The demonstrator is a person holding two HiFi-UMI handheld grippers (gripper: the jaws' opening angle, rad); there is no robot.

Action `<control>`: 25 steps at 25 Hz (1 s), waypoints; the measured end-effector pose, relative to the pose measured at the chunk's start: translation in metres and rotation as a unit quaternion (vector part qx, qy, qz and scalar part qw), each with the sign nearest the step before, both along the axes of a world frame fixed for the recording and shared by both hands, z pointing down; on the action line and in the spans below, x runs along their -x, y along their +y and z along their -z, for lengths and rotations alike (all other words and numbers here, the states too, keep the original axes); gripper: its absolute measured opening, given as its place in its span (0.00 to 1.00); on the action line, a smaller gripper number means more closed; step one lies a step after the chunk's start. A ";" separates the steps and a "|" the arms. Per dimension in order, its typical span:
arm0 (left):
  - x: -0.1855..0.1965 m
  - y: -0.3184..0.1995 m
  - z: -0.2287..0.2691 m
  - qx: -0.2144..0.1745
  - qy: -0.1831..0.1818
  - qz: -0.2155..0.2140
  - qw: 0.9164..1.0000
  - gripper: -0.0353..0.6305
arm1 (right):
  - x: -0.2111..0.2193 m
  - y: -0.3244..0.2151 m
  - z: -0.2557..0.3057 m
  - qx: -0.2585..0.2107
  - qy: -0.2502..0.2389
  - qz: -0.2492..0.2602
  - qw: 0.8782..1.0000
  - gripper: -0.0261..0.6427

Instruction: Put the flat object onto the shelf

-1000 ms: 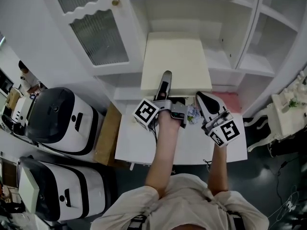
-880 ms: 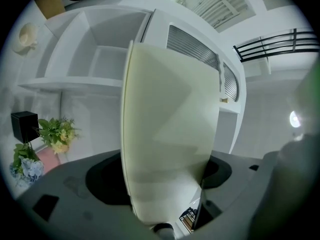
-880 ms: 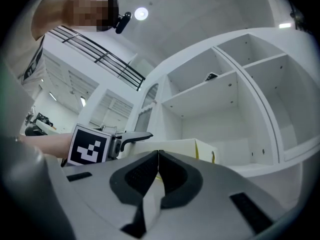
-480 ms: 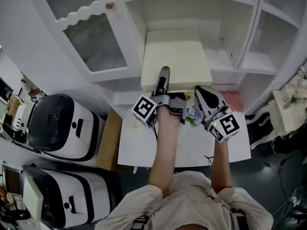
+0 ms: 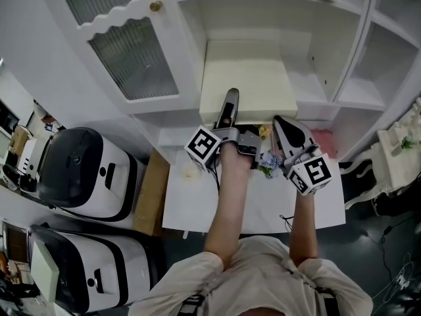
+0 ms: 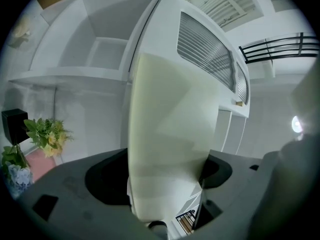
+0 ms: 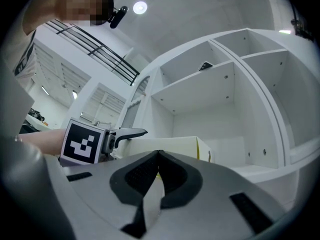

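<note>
- Cream flat object (image 5: pixel 247 78), likely stiff and light, sat partly on the shelf (image 5: pixel 309 87), near edge pinched by the left gripper (image 5: pixel 229 107).
- Beside it, the right gripper (image 5: pixel 283 124) was empty, jaws pressed together.

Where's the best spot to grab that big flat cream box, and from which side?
Its near edge, from the front. The flat cream box lies level with its far end inside the shelf, whose walls crowd the sides. It's thin, so the fingers should go one above and one below, as the left gripper has it.
</note>
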State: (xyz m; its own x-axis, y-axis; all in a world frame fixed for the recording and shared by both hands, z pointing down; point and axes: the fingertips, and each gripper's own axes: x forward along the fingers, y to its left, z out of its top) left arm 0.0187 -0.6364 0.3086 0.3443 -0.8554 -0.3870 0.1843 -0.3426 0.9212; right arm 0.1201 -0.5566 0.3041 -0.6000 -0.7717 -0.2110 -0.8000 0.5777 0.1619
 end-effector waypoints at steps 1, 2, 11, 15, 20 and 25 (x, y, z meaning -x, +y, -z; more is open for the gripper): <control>0.000 0.000 0.000 0.000 0.001 -0.002 1.000 0.57 | 0.000 0.000 0.000 0.002 -0.005 0.002 1.000 0.14; -0.001 0.000 0.001 -0.002 0.005 -0.003 1.000 0.57 | -0.001 -0.001 0.001 0.003 -0.011 0.007 1.000 0.14; 0.002 0.017 0.007 -0.054 -0.015 0.008 0.998 0.58 | -0.003 -0.005 0.004 0.001 -0.043 0.015 0.999 0.14; 0.022 0.032 -0.005 -0.055 -0.064 0.033 0.996 0.58 | -0.004 -0.005 0.006 -0.002 -0.057 -0.001 0.998 0.14; 0.049 0.050 -0.021 -0.044 -0.083 0.063 0.994 0.58 | -0.004 -0.004 -0.004 0.026 -0.081 -0.019 0.996 0.14; 0.092 0.076 -0.036 -0.056 -0.177 0.153 0.971 0.58 | -0.005 0.007 -0.019 0.040 -0.080 -0.029 0.996 0.14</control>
State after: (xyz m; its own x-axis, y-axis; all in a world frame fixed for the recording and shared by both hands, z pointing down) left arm -0.0733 -0.5606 0.3449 0.2090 -0.8976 -0.3881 -0.2630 -0.4338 0.8617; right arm 0.1256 -0.5493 0.3231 -0.5182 -0.8218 -0.2370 -0.8438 0.5365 -0.0156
